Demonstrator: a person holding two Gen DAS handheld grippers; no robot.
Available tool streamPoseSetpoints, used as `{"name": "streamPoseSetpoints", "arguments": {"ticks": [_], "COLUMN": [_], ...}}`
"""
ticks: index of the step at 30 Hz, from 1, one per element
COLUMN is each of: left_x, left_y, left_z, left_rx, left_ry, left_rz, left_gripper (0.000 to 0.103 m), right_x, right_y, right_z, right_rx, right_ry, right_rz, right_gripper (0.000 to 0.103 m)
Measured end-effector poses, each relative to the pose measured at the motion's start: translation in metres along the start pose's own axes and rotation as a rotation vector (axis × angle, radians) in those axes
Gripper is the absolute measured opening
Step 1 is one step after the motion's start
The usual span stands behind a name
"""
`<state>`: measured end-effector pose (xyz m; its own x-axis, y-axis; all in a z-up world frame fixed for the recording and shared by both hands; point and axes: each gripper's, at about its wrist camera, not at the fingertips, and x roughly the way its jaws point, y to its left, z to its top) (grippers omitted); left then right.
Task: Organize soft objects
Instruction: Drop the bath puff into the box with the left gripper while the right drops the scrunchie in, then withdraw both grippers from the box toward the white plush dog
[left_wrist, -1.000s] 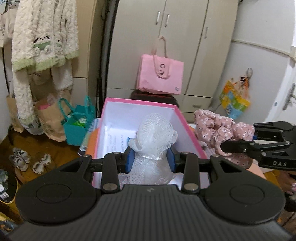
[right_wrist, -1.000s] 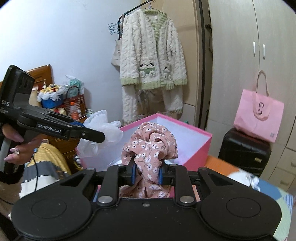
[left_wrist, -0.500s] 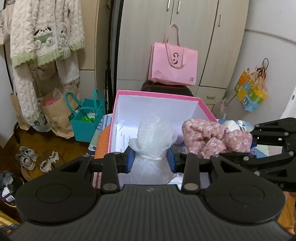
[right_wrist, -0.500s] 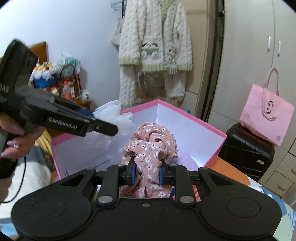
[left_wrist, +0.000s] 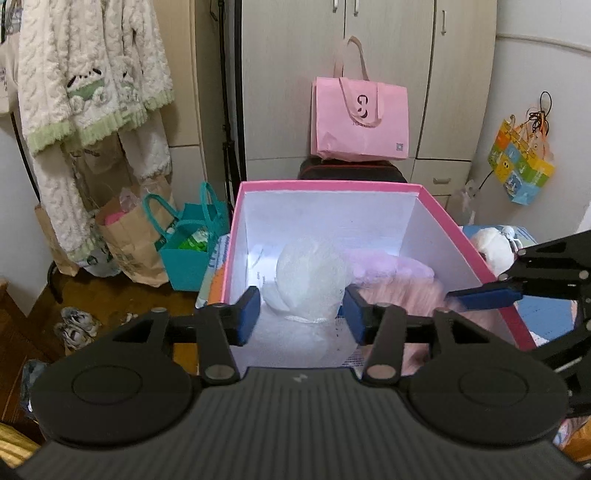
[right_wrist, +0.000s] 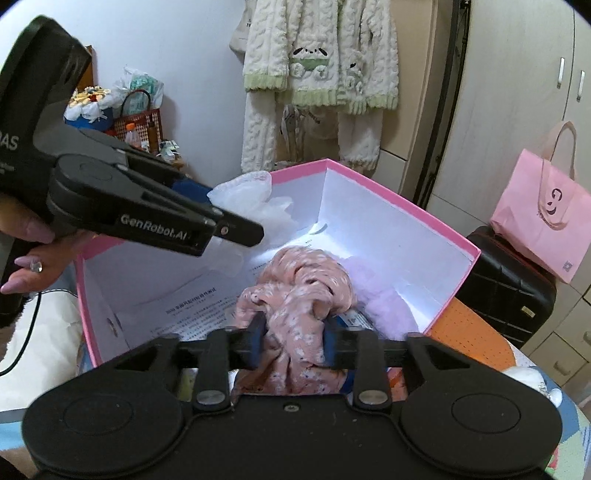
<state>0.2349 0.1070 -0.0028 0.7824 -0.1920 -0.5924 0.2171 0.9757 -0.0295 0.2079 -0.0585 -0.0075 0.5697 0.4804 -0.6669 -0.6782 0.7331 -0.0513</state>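
Left tool (left_wrist: 301, 314): we see its jaws opening over the pink box (left_wrist: 325, 184); the blue pads (left_wrist: 246, 314) stand just clear of the white mesh puff (left_wrist: 308, 284) that sits between them, so nothing is gripped.
White mesh puff: inside the box, near its left wall, just beside the floral piece; blurred in the left wrist view, so we cannot tell whether it rests on the box floor.
Right tool (right_wrist: 293, 341): jaws opening, with the pink floral scrunchie (right_wrist: 295, 291) between them; the cloth seems to brush both pads, though we judge the grip loosened, not pressing.
Pink floral scrunchie: inside the box, over the printed paper (right_wrist: 192, 306) on its floor, beside a pale lilac fluffy item (right_wrist: 373, 291).
Pink box: open-topped, white inside, pink rim, standing on an orange desk surface (right_wrist: 465, 332).
Hand (right_wrist: 33, 254): we see a person's hand around the left tool's handle, at the left of the right wrist view.
Surroundings: a pink paper bag (left_wrist: 360, 118) on a black suitcase (right_wrist: 506, 288) behind the box; a cream knitted cardigan (right_wrist: 317, 66) hanging by the wardrobe.
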Motion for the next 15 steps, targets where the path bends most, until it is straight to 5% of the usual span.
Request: {"name": "streamPoseSetpoints", "arguments": {"ticks": [15], "left_x": [-0.055], "left_y": [-0.012], "left_z": [0.001], "left_rx": [0.017], "left_ry": [0.018], "left_rz": [-0.092], "left_gripper": [0.059], "right_x": [-0.083], "right_y": [-0.027], "right_z": [-0.023], "right_rx": [0.104], "right_ry": [-0.120], "right_rz": [0.003], "right_gripper": [0.052]}}
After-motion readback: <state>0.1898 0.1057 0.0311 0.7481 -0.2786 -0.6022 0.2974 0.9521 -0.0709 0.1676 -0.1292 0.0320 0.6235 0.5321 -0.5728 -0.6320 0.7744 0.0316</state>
